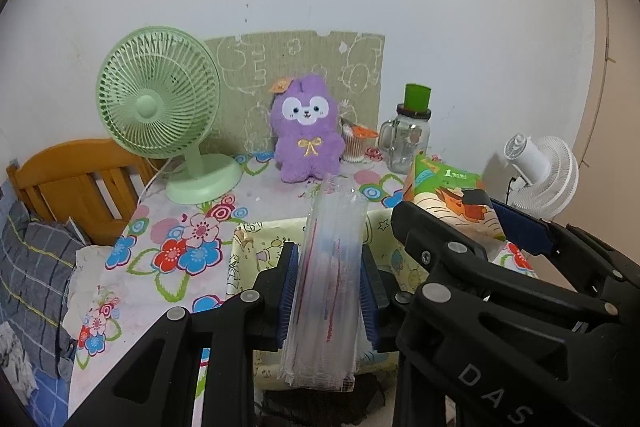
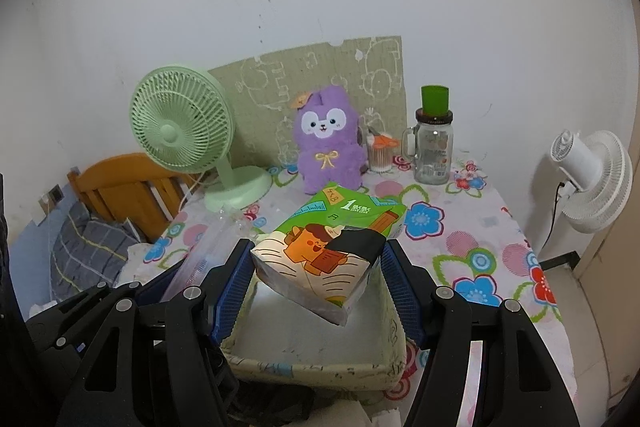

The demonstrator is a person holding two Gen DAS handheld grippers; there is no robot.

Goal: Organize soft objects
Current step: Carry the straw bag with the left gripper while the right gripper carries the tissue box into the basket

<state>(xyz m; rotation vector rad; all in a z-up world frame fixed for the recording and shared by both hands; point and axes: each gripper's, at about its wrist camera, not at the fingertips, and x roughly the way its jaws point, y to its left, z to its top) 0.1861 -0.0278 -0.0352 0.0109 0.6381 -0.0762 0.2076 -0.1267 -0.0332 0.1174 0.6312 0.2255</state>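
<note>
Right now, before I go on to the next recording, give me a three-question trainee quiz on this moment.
1. True or false: the right gripper holds the tissue pack above the fabric storage box.
2. What does the left gripper hold: A) the purple plush toy, B) a clear plastic packet, C) the glass jar?
3. Fill in: the plush toy sits on the table between the green fan and the ____ of cotton swabs.

Key: 1 true; 2 B; 3 tub.
</note>
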